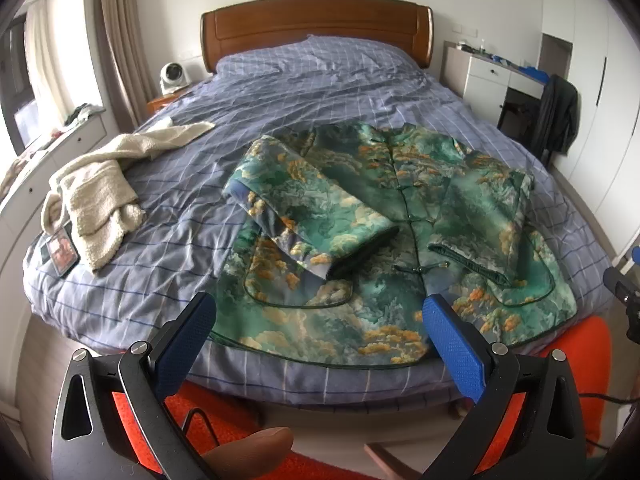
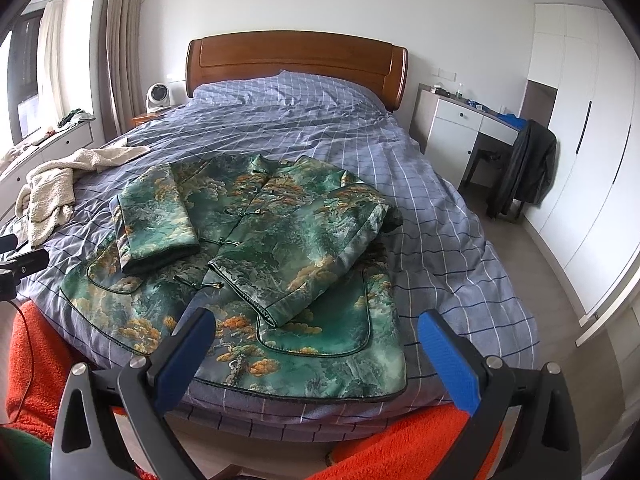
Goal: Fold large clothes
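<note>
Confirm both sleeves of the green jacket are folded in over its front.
Yes, both sleeves lie across the front of the green jacket on the bed.

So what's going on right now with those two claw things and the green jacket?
Left gripper open, empty. Right gripper open, empty. Green jacket flat on bed, both sleeves folded in. Cream garment off to the side, not in the way.

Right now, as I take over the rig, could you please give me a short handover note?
Left gripper: open, empty, hovering over the jacket's hem.
Right gripper: open, empty, also at the hem.
Green patterned jacket lies flat, front up, on the bed; both sleeves are folded in across the front.
Cream garment lies crumpled to the left, untouched.
Left to do: fold the jacket body up from the hem, then the cream garment.
</note>
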Demonstrator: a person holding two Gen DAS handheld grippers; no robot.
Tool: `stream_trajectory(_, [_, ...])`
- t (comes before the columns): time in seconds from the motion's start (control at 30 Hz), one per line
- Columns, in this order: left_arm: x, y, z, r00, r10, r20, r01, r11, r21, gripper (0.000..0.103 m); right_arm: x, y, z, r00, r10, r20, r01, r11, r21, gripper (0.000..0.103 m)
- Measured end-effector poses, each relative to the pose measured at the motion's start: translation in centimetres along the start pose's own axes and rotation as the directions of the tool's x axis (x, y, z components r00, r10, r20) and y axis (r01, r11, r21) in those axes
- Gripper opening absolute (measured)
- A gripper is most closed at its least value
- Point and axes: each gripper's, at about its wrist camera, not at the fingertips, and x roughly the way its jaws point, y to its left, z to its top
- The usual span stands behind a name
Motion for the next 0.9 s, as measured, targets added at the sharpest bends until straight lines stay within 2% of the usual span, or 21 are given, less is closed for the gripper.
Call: stream_trajectory(0.9, [-0.07,-0.15,-0.27,1.0,-0.002,-0.003,0.002,1.0,-0.005,0.103,0.21,0.5,-0.38,1.0,0.011,-0.005,-0.011,1.0,-0.009,0.103])
